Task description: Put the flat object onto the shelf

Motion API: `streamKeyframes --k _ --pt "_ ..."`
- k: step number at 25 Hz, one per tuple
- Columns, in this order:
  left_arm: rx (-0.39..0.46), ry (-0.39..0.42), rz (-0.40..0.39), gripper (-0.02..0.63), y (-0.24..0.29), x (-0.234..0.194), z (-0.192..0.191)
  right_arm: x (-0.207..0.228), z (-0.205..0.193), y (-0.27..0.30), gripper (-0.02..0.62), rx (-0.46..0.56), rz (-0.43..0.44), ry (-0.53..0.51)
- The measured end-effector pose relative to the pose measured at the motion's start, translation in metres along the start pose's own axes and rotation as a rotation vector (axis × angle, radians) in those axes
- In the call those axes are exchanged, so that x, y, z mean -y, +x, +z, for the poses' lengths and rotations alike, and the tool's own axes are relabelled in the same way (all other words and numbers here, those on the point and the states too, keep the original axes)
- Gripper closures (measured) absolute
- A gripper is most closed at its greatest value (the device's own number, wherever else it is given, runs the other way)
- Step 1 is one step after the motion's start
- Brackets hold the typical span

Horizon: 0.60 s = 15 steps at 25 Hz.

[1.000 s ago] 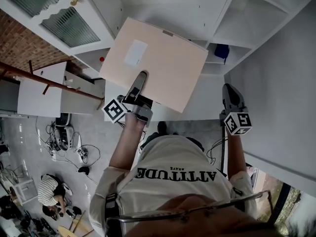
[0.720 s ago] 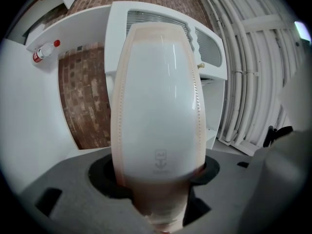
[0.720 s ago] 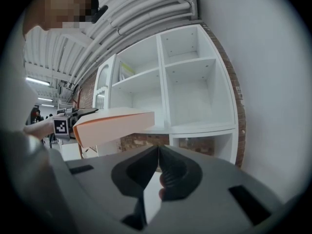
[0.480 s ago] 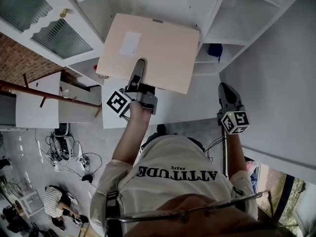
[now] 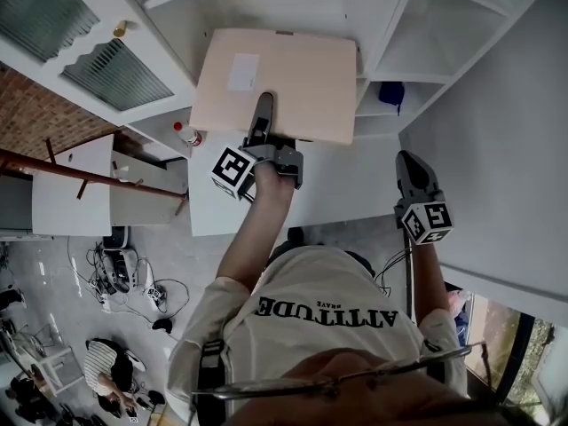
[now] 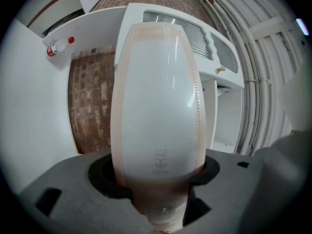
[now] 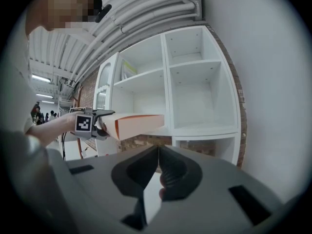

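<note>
Head view, one flat box [image 5: 297,78] at upper centre, left claw [image 5: 263,106] clamped on its near edge, right claw [image 5: 412,165] closed and empty, one white shelf [image 5: 284,5] behind.

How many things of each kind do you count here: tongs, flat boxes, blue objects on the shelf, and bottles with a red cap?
Tongs: 2, left tongs and right tongs
Flat box: 1
Blue object: 1
Red-capped bottle: 1
Total: 5

Flat beige box [image 5: 306,87] (white label up) held level at white shelf [image 5: 284,3].
</note>
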<state>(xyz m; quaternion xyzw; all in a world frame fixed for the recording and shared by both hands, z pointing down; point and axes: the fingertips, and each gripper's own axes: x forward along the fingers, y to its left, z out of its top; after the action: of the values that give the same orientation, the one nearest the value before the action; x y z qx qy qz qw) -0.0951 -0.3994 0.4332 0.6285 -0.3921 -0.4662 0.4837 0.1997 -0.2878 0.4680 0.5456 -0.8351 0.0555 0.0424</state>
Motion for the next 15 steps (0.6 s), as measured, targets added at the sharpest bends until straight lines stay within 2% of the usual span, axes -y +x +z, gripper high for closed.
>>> streamKeyframes --k 9,15 --pt "0.105 -0.059 0.093 0.31 0.025 -0.021 0.009 -0.018 0.007 0.016 0.568 0.008 0.043 -0.004" --pt "0.138 -0.048 0.101 0.298 0.037 -0.032 0.014 -0.038 0.027 0.035 0.568 0.048 0.115 -0.007"
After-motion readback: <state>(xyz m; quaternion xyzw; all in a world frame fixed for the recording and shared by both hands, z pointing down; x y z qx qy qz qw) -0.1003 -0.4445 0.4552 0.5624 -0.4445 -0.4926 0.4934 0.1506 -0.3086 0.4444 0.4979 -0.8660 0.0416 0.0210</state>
